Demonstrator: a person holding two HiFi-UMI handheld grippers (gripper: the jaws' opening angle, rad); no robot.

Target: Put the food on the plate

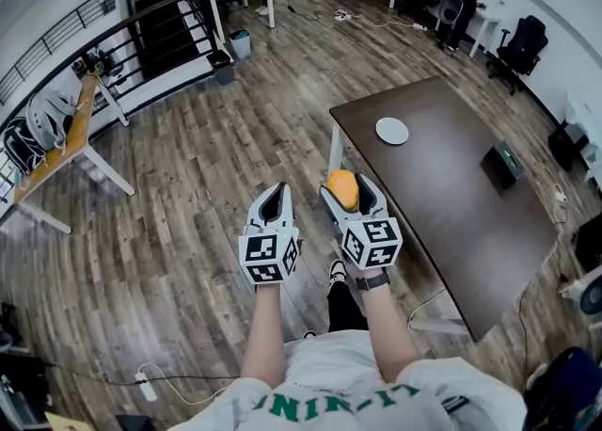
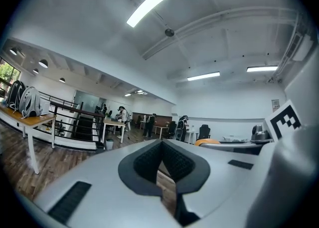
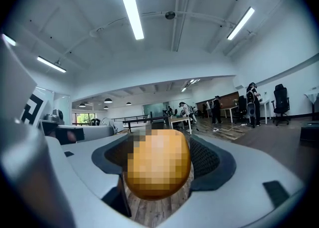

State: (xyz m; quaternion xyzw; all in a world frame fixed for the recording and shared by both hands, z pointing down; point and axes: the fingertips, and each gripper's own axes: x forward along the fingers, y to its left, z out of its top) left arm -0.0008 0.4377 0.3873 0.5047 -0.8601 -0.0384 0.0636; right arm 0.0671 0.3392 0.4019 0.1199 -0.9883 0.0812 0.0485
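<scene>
**A:** Gripping anything at this moment?

**B:** The white plastic right gripper (image 1: 344, 182) clamps a smooth, round orange food (image 3: 157, 165) near the edge of the dark brown bench (image 1: 461, 203). The left gripper (image 1: 276, 192) is closed, empty. A flat round white plate (image 1: 392, 131) lies farther along the bench.

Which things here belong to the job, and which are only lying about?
Job: orange food, held in the right tool; white plate; dark table.
Lying about: black box on that table; office chair; black bin on the floor.
</scene>
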